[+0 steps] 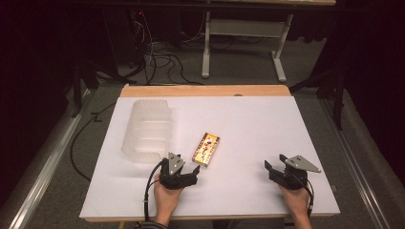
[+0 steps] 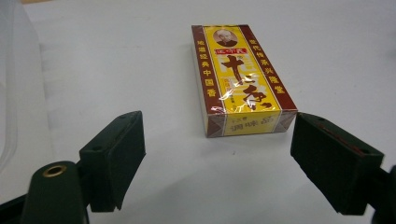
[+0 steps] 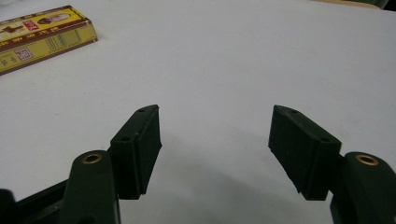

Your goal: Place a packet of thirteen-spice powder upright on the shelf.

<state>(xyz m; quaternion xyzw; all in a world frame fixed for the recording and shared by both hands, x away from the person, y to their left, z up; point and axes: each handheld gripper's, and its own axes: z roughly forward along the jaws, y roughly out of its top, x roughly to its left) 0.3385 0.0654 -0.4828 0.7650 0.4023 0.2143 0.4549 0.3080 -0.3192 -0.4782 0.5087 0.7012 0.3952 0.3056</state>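
Two grippers rest low over the white table (image 1: 248, 124), one in each hand of the person at the near edge. The left gripper (image 1: 184, 175) sits just short of the box (image 1: 206, 149), with its jaws spread wide and nothing between them. In the left gripper view the left gripper (image 2: 217, 161) faces the near short end of the box (image 2: 243, 86), which lies past the jaw tips and roughly centred in the gap, not touching either jaw. The box lies flat on the table near its middle, long axis running away from the person and tilted slightly to the right. Its top face is yellow with dark red borders and printed characters, under a glossy wrap.

The right gripper (image 1: 282, 172) sits well apart from the box, toward the right side of the table. In the right gripper view the right gripper (image 3: 215, 151) also has its jaws spread wide, with bare table between them; the box (image 3: 44, 35) appears at the upper left corner, far from the tips.

One clear plastic bin (image 1: 147, 129) stands on the left part of the table, just left of the box and not touching it. Its wall (image 2: 14, 88) shows at the left edge of the left gripper view.
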